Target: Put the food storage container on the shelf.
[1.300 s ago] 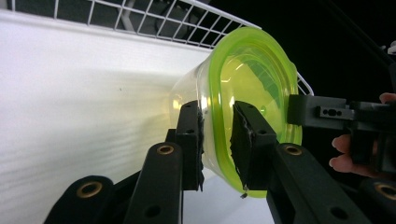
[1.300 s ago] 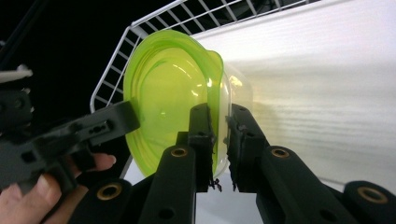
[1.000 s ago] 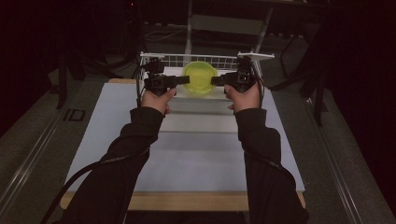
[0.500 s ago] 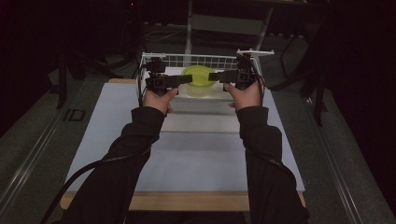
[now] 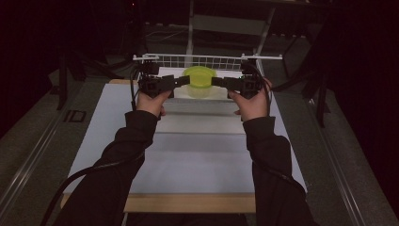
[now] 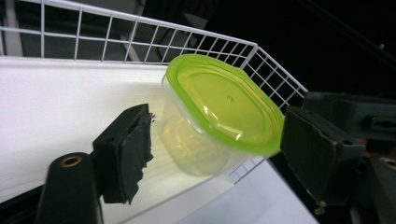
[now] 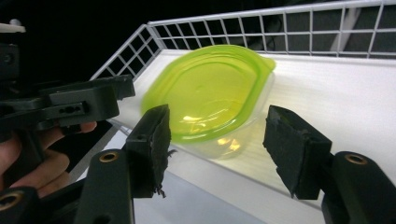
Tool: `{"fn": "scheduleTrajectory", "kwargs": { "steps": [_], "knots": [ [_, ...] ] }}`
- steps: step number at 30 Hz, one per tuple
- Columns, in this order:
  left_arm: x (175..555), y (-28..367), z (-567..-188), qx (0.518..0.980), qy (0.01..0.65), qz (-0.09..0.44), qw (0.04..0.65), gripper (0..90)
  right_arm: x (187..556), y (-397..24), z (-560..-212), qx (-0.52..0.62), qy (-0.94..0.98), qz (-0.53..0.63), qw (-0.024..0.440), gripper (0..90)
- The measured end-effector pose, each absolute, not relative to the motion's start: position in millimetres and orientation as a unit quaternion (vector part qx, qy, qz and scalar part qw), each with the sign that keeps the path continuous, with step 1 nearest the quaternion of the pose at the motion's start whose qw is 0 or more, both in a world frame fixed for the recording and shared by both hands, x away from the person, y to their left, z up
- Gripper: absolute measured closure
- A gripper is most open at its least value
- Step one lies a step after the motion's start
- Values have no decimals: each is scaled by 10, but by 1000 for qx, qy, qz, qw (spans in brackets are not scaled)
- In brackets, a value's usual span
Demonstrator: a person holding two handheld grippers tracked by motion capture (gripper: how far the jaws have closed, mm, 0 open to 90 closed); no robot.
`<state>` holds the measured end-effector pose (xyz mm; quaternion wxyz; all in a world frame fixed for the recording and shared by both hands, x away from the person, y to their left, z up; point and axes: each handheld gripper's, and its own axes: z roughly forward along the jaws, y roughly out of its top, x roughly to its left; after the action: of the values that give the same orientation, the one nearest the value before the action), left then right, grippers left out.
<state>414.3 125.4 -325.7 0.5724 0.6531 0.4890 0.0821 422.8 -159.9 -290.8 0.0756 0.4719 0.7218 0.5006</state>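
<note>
Green-lidded clear tub [image 5: 199, 80] sits lid-on inside a white wire basket [image 5: 207, 60], flanked by left gripper [image 5: 182, 81] and right gripper [image 5: 217, 81], both spread, gripping nothing; any lift appears unstarted.

The high view is dim, its edges falling to black, with only the pale surface [image 5: 197, 155] lit. Both gripper views are brighter. Beyond the jaws, glare washes out the white floor, highlights streak the green lid [image 6: 224, 100], and its rim blurs slightly.
</note>
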Motion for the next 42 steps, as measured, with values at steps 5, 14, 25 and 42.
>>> {"fn": "scheduleTrajectory", "kwargs": {
  "steps": [5, 14, 25, 42],
  "knots": [
    [3986, 1310, -3325, 658, 462, 112, 584, 195, 4059, -1565, -3015, 449, 738, 499, 77, 411],
    [3697, 1334, -3532, 676, 408, 125, 601, 99, 3853, -1424, -3281, 417, 770, 476, 84, 533],
    [3277, 1432, -3926, 687, 371, 127, 612, 24, 3845, -1200, -3471, 420, 772, 458, 133, 900],
    [2949, 1444, -4473, 707, 350, 115, 604, 24, 4200, -1125, -3457, 452, 750, 463, 134, 899]
  ]
}}
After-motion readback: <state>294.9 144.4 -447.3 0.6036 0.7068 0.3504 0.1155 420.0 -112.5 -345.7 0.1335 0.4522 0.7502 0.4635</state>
